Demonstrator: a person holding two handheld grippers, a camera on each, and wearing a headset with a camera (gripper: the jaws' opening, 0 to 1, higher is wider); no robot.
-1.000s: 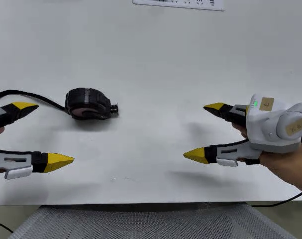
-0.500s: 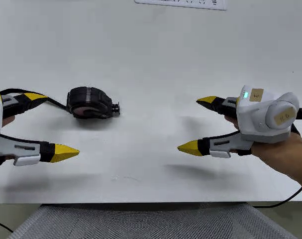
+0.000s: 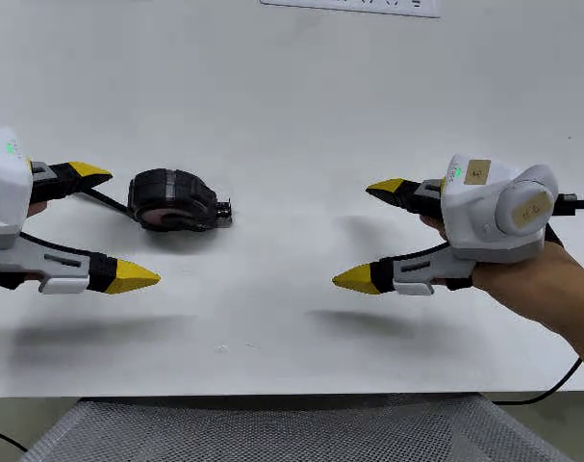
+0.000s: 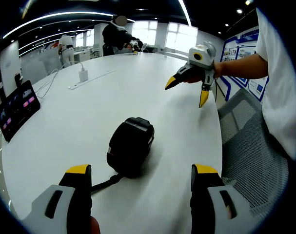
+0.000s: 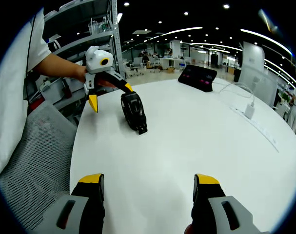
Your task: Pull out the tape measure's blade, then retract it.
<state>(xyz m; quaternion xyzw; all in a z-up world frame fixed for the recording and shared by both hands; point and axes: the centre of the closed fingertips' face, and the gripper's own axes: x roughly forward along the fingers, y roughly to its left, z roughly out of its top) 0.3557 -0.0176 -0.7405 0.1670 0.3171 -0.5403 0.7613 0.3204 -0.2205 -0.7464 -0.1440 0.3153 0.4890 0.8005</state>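
No text, number or brand can be read. Two tan stickers (image 3: pixel 477 171) on the white housing of the right gripper (image 3: pixel 352 234) carry faint marks too small to make out. The printing on the white strip (image 3: pixel 349 6) at the far edge of the table (image 3: pixel 292 96) and on the blue wall boards (image 4: pixel 235 48) in the left gripper view is blurred.

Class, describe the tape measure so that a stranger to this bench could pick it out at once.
On the white table, look toward the left gripper. The tape measure lies just ahead of its open jaws. Unlike that white, yellow-tipped gripper, it is a rounded, all-black case with a strap trailing from one end.
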